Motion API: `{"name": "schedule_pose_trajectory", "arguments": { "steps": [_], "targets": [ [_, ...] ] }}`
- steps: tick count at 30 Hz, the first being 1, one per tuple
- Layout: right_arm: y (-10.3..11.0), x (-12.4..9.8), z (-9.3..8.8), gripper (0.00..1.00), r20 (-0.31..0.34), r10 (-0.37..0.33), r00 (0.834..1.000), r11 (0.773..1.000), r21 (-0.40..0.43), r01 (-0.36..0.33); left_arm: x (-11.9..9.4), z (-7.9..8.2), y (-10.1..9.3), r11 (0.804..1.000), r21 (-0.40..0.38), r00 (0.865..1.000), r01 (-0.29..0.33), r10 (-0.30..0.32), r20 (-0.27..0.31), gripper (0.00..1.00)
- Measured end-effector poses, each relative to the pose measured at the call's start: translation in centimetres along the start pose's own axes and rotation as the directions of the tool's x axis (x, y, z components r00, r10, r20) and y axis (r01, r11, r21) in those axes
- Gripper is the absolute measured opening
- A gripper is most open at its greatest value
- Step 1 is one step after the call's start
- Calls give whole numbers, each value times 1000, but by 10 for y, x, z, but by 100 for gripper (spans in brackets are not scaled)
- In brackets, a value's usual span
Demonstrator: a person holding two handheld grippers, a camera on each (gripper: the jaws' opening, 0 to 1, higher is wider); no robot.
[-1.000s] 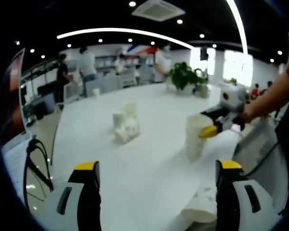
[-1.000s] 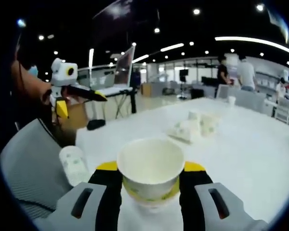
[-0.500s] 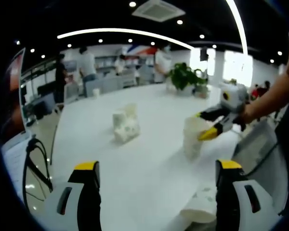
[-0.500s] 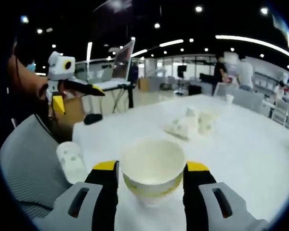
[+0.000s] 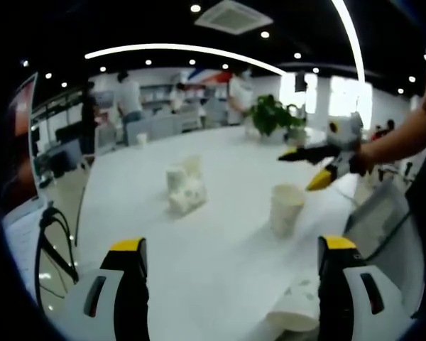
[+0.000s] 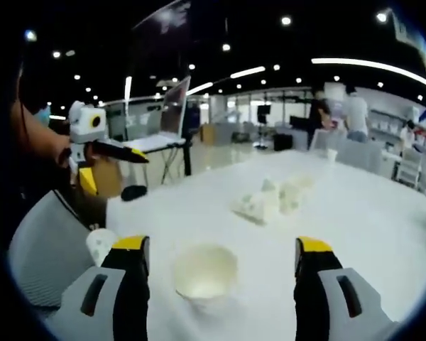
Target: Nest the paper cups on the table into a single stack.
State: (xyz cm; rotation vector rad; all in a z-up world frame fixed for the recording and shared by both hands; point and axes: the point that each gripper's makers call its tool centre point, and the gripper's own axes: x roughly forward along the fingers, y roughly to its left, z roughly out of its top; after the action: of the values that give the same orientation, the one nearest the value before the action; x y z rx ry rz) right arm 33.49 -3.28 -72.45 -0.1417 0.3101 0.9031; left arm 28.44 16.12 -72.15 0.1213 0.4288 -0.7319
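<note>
Right gripper (image 6: 216, 266): your yellow-tipped jaws stand wide apart, holding nothing. In the left gripper view the same gripper (image 5: 312, 167) hangs in the air above and a little beyond the cup, jaws spread.
Upright white paper cup (image 6: 204, 273): it stands on the white table (image 6: 355, 227), mouth up, between your right jaws and just ahead of them, touching neither. In the left gripper view the cup (image 5: 287, 208) stands alone on the table (image 5: 220, 263), below the right gripper and clear of it.
Cup contents: the inside reads plain white; you cannot tell from either view whether a second cup sits nested in it.
Left gripper (image 5: 231, 266): your jaws are spread wide over bare table, gripping nothing. In the right gripper view it (image 6: 110, 160) is held in a hand, off the table's edge, jaws parted.
Fallen patterned paper cup (image 5: 292, 307): it lies on its side near the table edge, just beside your left gripper's right-hand jaw. In the right gripper view it (image 6: 101, 245) lies beside the outer jaw.
Cluster of white paper cups (image 5: 184, 186): mid-table, well apart from the upright cup, some upright and some tipped; the count is unclear. It also shows in the right gripper view (image 6: 270, 200).
</note>
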Motion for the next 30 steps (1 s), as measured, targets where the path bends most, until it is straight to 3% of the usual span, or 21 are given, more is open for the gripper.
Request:
{"name": "schedule_pose_trajectory", "arguments": {
  "steps": [4,12,22,30],
  "targets": [
    [-15,-13,12,100,12,-19,1000,1000,-13,19,1,2,-1,1000,2,1000,4,-4,6,99],
    [-41,-51,31,100,45,-84,995,996,-15,84,2,6,0,1000,8,1000,4,-4,14,99],
    [-69,-96,32,100,35,-162,986,986,-22,162,2,11,3,1000,18,1000,5,-5,15,99],
    [-72,-106,33,100,35,-174,984,984,-39,175,-4,17,5,1000,31,1000,3,-3,10,99]
  ]
}}
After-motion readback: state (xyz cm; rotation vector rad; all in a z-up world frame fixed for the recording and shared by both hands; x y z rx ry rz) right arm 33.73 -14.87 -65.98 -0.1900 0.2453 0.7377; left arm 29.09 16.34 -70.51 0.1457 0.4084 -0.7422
